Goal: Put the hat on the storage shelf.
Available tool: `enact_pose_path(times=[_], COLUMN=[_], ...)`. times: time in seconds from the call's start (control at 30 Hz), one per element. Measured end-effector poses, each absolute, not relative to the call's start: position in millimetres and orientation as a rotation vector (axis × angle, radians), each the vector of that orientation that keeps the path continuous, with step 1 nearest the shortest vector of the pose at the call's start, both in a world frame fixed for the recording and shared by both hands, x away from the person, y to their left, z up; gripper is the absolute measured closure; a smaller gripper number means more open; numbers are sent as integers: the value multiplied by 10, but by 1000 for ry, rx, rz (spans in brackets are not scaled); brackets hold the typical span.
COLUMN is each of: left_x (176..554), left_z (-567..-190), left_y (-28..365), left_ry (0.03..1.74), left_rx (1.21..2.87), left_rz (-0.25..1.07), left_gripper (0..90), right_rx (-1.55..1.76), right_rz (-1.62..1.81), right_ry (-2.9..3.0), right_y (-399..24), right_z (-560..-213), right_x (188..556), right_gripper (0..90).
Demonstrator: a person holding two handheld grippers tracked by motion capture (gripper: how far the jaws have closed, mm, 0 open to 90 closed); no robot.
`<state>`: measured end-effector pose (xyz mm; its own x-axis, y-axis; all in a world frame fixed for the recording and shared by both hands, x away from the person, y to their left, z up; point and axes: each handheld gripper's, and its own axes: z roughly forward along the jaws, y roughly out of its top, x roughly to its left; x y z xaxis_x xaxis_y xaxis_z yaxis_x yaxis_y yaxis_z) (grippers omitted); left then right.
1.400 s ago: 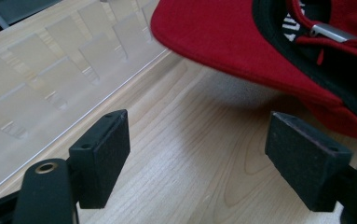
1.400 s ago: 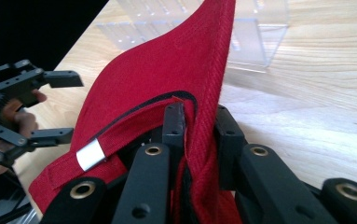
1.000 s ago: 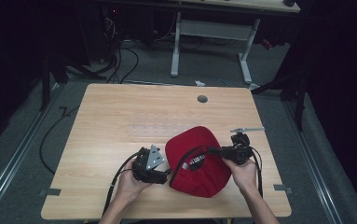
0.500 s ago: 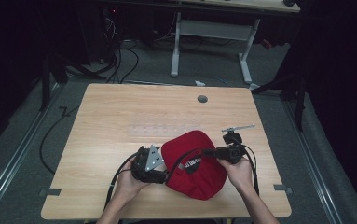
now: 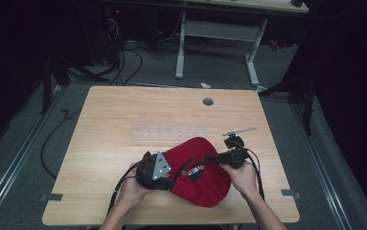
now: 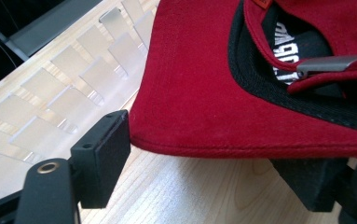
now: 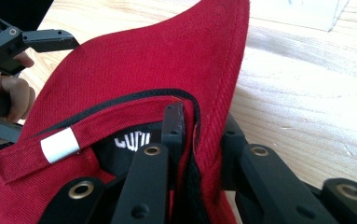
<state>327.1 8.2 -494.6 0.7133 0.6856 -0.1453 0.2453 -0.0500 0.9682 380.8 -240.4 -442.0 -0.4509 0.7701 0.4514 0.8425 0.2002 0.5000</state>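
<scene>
A red cap with a black inner band lies at the near edge of the wooden table, opening turned up. My right gripper comes in from the right. In the right gripper view it is shut on the cap's rim, with one jaw inside against the band and one outside. My left gripper sits at the cap's left side. In the left gripper view its jaws stand wide apart. The cap's edge lies across the gap, just meeting the left pad.
A strip of clear plastic pockets lies flat on the table beyond the cap. A round cable hole sits near the far edge. A white-legged desk frame and loose cables stand on the floor behind.
My right gripper has shifted slightly left and toward the near edge with the cap's rim in it, and the cap has followed. The left gripper has stayed put.
</scene>
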Motion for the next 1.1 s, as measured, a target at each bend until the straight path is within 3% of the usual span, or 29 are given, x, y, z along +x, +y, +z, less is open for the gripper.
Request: enact_pose_path(times=[0.17, 0.23, 0.57, 1.1], left_x=[3258, 3238, 3192, 3089], left_z=[-4970, -4963, -4930, -4834], left_y=[70, 57, 58, 156], left_ry=[752, 735, 695, 633], left_rx=[1657, 1649, 1669, 1721], left_rz=[457, 441, 456, 354], left_gripper=[287, 371, 509, 691], right_rx=[-1569, -1558, -1519, -1466], right_rz=[-1105, -1111, -1164, -1147], right_ry=[-2332, -2322, -2289, -2250], right_y=[-2395, -2394, -2366, -2327], right_z=[-4388, -4386, -4376, -4415], right_x=[3777, 3778, 3770, 3806], right_gripper=[784, 783, 771, 647])
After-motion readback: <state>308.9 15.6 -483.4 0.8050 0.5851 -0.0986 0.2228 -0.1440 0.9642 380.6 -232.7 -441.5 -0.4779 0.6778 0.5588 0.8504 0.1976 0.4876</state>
